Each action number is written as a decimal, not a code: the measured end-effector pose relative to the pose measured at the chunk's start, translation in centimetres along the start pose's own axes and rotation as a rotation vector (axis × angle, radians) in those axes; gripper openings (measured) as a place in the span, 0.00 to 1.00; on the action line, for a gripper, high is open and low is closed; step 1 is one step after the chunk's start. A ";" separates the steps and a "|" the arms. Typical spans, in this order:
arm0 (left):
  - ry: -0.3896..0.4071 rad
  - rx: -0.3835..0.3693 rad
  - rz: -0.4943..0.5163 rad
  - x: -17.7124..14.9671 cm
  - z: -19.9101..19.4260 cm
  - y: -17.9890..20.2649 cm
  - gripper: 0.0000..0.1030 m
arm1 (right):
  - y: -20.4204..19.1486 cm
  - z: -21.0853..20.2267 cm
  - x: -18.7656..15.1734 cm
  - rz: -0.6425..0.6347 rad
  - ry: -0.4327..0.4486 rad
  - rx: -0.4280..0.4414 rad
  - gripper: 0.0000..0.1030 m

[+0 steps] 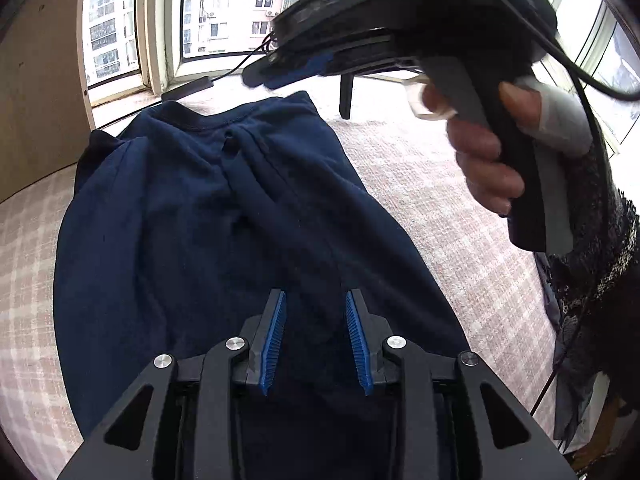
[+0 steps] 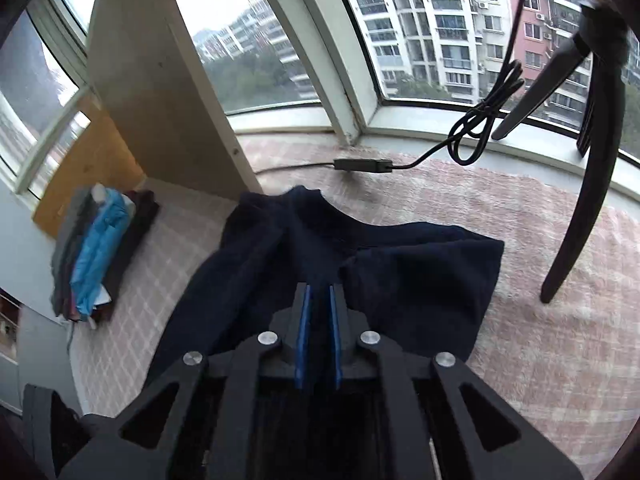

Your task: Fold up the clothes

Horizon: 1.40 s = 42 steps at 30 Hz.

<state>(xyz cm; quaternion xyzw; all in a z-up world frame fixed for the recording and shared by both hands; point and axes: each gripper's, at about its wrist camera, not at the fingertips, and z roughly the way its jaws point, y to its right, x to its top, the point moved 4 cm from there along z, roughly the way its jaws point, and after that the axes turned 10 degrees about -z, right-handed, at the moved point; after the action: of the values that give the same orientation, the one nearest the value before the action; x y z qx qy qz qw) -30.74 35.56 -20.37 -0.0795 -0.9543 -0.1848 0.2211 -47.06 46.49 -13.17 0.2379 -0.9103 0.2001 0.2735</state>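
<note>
A dark navy garment [image 1: 200,220] lies spread on the pink plaid cover [image 1: 460,220], collar end toward the window. My left gripper [image 1: 316,293] hovers low over its near end, jaws apart. The full blue pads [image 1: 276,336] show, and cloth is seen behind the gap, not pinched. A hand [image 1: 480,160] holds my right gripper [image 1: 256,78] in the air above the collar end, with nothing hanging from it. In the right wrist view the right gripper [image 2: 319,287] has its pads nearly together over the crumpled garment [image 2: 400,272], with only a thin slit between them.
A stack of folded clothes [image 2: 100,248] lies at the left by a wooden panel [image 2: 160,80]. A black cable with an adapter [image 2: 362,165] runs along the window sill. A dark chair leg [image 2: 580,220] stands on the cover [image 2: 540,320] at the right.
</note>
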 end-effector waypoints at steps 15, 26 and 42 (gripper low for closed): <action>0.034 -0.040 -0.043 -1.2 -3.1 -0.9 0.37 | 7.9 2.0 -6.4 0.243 0.000 0.020 0.25; 0.063 -0.094 -0.094 4.4 0.5 -2.8 0.35 | 8.5 -1.4 -5.8 0.223 0.049 -0.122 0.21; 0.217 -0.084 -0.184 -2.6 -18.2 -7.5 0.37 | 6.4 -3.3 -4.1 0.079 0.095 -0.121 0.20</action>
<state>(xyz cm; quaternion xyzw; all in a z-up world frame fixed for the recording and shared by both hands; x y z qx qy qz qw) -23.04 21.46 -8.75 0.0194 -0.9195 -0.2516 0.3015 -46.14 54.57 -14.59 0.1751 -0.9153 0.1666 0.3221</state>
